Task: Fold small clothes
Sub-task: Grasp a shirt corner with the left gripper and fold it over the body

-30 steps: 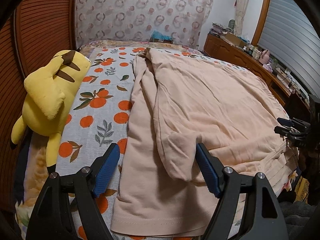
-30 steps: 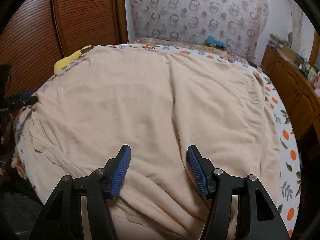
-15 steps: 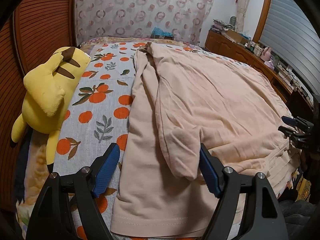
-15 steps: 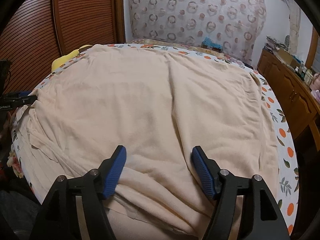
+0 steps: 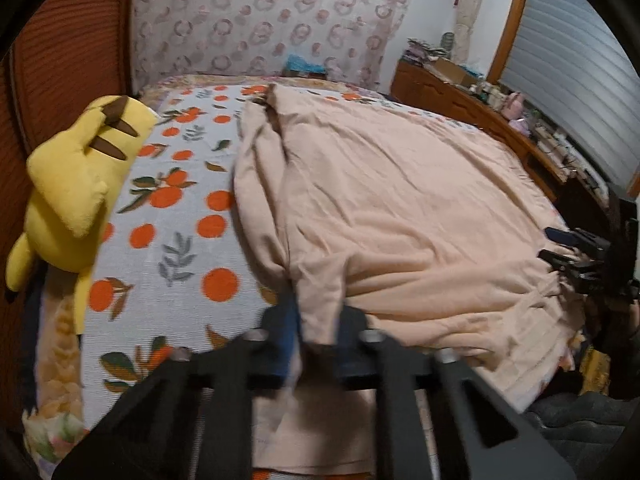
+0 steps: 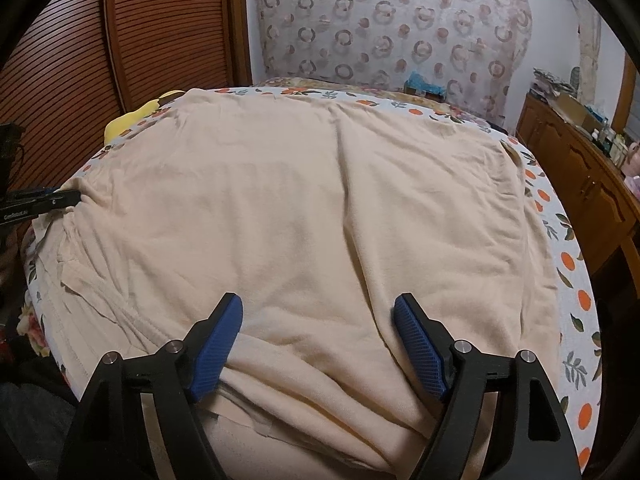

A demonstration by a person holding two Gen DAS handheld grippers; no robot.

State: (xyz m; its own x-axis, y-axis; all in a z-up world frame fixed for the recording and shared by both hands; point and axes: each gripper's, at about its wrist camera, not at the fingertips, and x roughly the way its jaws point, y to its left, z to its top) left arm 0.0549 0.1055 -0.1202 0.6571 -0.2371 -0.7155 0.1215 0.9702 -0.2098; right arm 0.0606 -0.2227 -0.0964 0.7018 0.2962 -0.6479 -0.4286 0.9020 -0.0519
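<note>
Left tool (image 5: 318, 334) pinches soft peach shirt (image 5: 400, 208); right tool (image 6: 319, 342) gapes.

Soft, even indoor light fills both views, with no glare and only faint shadows in the folds of the peach shirt (image 5: 400, 200). The left wrist view is smeared by motion blur, worst on the left gripper (image 5: 318, 344) at the bottom, while the right wrist view is sharp. Both bend strongly at the edges and darken to black corners.
</note>
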